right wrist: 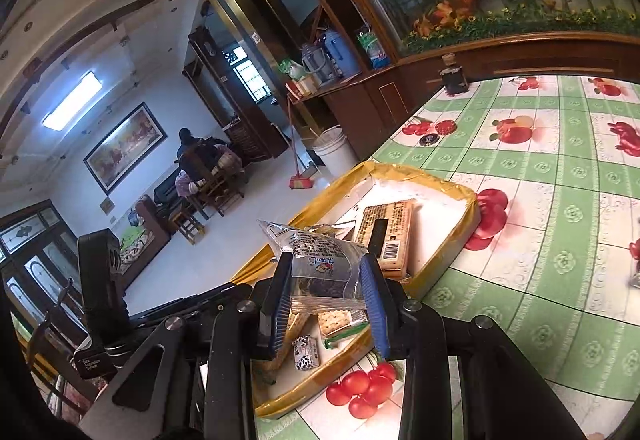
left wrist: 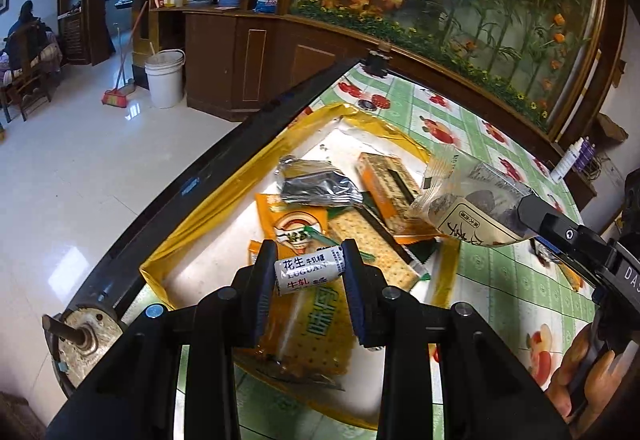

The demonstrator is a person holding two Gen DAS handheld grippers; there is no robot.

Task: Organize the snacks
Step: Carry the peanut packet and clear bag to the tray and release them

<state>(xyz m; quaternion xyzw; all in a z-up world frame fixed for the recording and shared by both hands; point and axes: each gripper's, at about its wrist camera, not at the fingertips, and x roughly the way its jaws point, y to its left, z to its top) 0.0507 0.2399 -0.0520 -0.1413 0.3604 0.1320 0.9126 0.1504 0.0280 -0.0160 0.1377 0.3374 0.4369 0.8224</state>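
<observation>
Pinching a small white candy [left wrist: 310, 274] in your left gripper [left wrist: 308, 272], you hold it above the tray [left wrist: 208, 224], over the cracker packs [left wrist: 372, 240]; your right gripper [right wrist: 326, 280] clamps a clear snack pouch [right wrist: 320, 260] above the tray's near edge

Left tool [left wrist: 308, 272] and right tool [right wrist: 326, 280] each pinch something between near-closed fingers.

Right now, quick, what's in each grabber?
Left gripper: closed on the small white candy.
Right gripper: closed on the clear snack packet, above the tray.
</observation>
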